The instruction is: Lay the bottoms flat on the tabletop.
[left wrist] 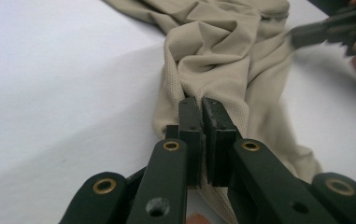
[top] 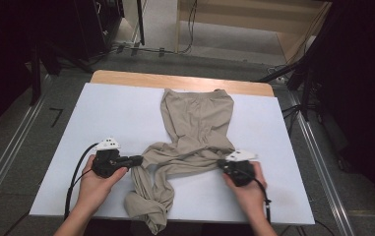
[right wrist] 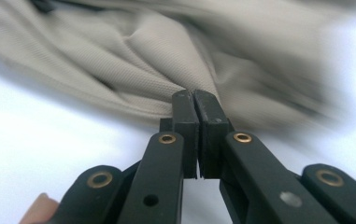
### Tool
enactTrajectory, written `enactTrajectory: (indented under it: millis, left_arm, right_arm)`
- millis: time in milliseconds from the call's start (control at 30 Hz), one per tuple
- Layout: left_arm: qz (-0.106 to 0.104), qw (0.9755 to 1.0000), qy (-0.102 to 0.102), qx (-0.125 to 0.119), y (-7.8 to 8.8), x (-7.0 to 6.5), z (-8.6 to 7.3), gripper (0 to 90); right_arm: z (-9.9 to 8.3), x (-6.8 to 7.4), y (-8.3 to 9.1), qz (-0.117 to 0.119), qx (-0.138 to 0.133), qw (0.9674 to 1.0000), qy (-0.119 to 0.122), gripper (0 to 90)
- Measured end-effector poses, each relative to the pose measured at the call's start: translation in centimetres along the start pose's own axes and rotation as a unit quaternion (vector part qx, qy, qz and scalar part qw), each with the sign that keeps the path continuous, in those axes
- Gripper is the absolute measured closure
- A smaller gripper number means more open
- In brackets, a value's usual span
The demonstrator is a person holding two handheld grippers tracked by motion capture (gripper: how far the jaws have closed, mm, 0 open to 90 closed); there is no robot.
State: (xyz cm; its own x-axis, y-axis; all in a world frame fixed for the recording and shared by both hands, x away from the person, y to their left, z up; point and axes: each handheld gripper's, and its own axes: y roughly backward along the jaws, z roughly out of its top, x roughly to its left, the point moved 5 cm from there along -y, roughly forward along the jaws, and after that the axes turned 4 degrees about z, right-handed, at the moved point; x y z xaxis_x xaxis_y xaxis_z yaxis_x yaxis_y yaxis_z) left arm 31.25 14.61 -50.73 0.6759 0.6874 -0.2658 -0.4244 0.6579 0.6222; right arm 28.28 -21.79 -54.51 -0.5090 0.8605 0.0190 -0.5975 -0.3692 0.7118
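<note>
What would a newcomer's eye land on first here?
The beige trousers lying crumpled on the white table, waistband at the far edge, legs twisted toward the near edge. Next, the left gripper and right gripper, each shut on the cloth from opposite sides.

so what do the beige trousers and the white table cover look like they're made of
Beige trousers: a thin, soft knit or mesh-like synthetic, probably; a fine dotted weave shows in the left gripper view, it is matte, and it bunches into loose folds. White table cover: smooth, matte sheet, perhaps paper or plastic; flat, without texture, with a wooden edge beyond it.
</note>
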Motion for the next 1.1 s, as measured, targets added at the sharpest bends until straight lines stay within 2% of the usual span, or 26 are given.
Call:
enactTrajectory:
  millis: [33,67,100,167,233,333,367,433,500,567,633,667,700,733,767,800,833,867,933,1000,1067,1100]
  left_arm:
    - [0.001,1.0,0.0,0.003,-0.1,0.1,-0.1,87.6]
    - [0.001,1.0,-0.001,0.004,-0.2,0.1,-0.2,87.6]
    - [0.0,1.0,-0.001,0.004,-0.3,0.1,-0.2,87.4]
    - [-0.007,0.9999,-0.002,0.011,-0.5,-0.2,-0.3,83.4]
    - [-0.013,0.9998,-0.006,0.017,-0.7,-0.7,-0.4,75.3]
    - [-0.003,0.9993,-0.021,0.031,-0.9,-1.7,-1.0,56.9]
    - [-0.006,0.999,-0.023,0.038,-1.0,-2.0,-1.4,51.0]
    - [-0.004,0.9978,-0.036,0.055,-1.3,-2.7,-2.1,42.1]
    - [0.001,0.997,-0.044,0.064,-1.3,-3.4,-2.9,36.3]
    - [0.001,0.9964,-0.051,0.068,-1.5,-4.1,-3.7,35.9]
    - [0.026,0.9948,-0.075,0.063,-1.5,-4.5,-4.2,38.3]
    - [0.031,0.9944,-0.079,0.063,-1.5,-4.5,-4.3,40.7]
    - [0.039,0.9938,-0.083,0.064,-1.4,-4.5,-4.3,45.6]
    - [0.046,0.9931,-0.087,0.063,-1.3,-4.3,-4.3,53.7]
    - [0.042,0.9933,-0.087,0.064,-1.1,-4.2,-4.4,64.0]
    - [0.031,0.9942,-0.081,0.064,-1.0,-4.2,-4.4,73.0]
    - [0.025,0.9945,-0.078,0.066,-0.9,-4.1,-4.4,77.7]
    - [0.019,0.9946,-0.077,0.067,-0.7,-4.0,-4.4,80.2]
    - [0.016,0.9946,-0.077,0.068,-0.3,-3.9,-4.5,82.1]
    - [0.011,0.9948,-0.073,0.07,0.1,-3.7,-4.9,82.8]
    - [-0.006,0.9953,-0.067,0.07,0.7,-3.6,-5.2,83.1]
    - [-0.019,0.9953,-0.068,0.067,1.1,-3.6,-5.4,83.1]
  right_arm:
    - [-0.5,-1.3,0.7,-0.024,0.002,0.9996,-0.012,86.6]
    - [-0.9,-2.2,1.3,-0.054,0.008,0.9985,-0.009,86.1]
    - [-1.1,-2.7,2.1,-0.074,0.003,0.9973,-0.004,82.7]
    - [-0.7,-2.3,2.9,-0.062,-0.021,0.9978,-0.007,69.5]
    - [0.3,-0.1,3.1,-0.009,-0.051,0.9986,0.006,57.0]
    - [1.6,4.4,2.0,0.059,-0.065,0.9959,0.022,40.5]
    - [2.0,6.1,1.3,0.085,-0.068,0.9937,0.028,36.0]
    - [2.5,10.1,-0.2,0.142,-0.066,0.9868,0.044,27.5]
    - [2.6,12.7,-1.5,0.162,-0.052,0.9836,0.059,18.2]
    - [2.5,14.9,-2.9,0.163,-0.03,0.9832,0.077,17.9]
    - [2.0,15.9,-3.9,0.134,-0.003,0.9853,0.106,27.8]
    - [2.1,16.1,-3.7,0.135,-0.006,0.9842,0.114,43.0]
    - [2.1,16.0,-3.4,0.138,-0.005,0.9834,0.117,60.5]
    - [2.0,15.6,-3.0,0.13,0.003,0.9835,0.126,73.1]
    - [1.8,15.0,-2.6,0.125,0.009,0.9833,0.132,78.9]
    - [1.5,14.4,-2.2,0.133,0.013,0.9829,0.127,80.5]
    - [1.1,13.6,-1.7,0.133,0.014,0.9845,0.113,81.2]
    - [0.6,12.6,-1.2,0.123,0.014,0.9869,0.104,81.6]
    - [-0.6,10.4,0.1,0.094,0.013,0.9912,0.093,81.7]
    - [-1.9,7.6,1.7,0.064,0.007,0.9955,0.07,81.8]
    - [-3.3,4.7,3.1,0.023,0.007,0.998,0.059,81.7]
    - [-3.9,3.4,3.8,0.01,0.006,0.999,0.043,81.7]
